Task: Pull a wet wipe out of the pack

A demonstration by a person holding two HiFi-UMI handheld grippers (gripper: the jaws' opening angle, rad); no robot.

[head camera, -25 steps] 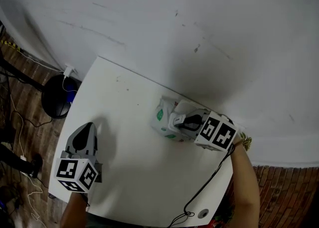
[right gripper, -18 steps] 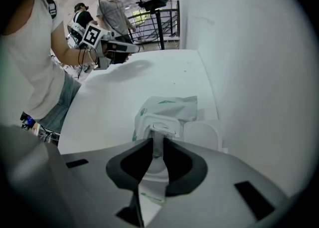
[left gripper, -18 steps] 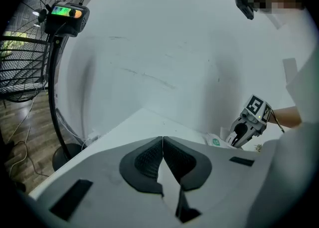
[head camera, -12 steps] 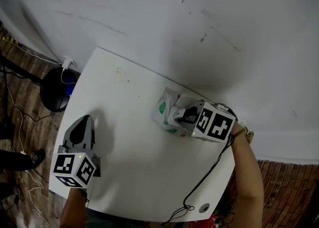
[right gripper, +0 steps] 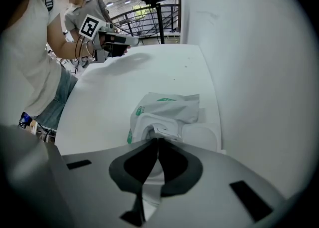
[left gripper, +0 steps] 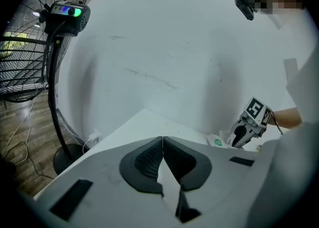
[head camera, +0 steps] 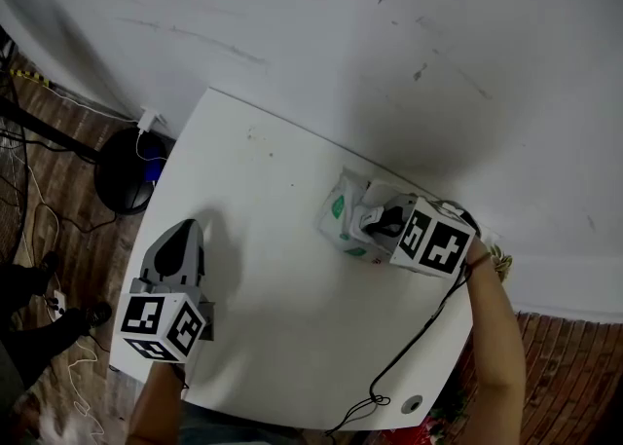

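A white wet-wipe pack with green print [head camera: 341, 220] lies near the table's far right edge, by the wall. Its lid flap [right gripper: 200, 135] stands open. My right gripper [head camera: 376, 223] is at the pack's opening, with its jaws shut on a white wipe [right gripper: 157, 131] that rises from the opening. In the right gripper view the pack [right gripper: 167, 106] lies just beyond that gripper [right gripper: 156, 141]. My left gripper [head camera: 181, 239] hovers over the table's left part, shut and empty, far from the pack [left gripper: 215, 142]. The left gripper's [left gripper: 162, 139] pads meet with nothing between them.
The white table [head camera: 258, 278] stands against a white wall [head camera: 389, 54]. A black cable [head camera: 414, 346] runs from the right gripper over the table's near right corner. A floor fan's round base [head camera: 125, 172] and a plug strip stand off the left edge.
The head view has shifted a little. The right gripper stays at the pack's opening and the left gripper stays over the table's left part.
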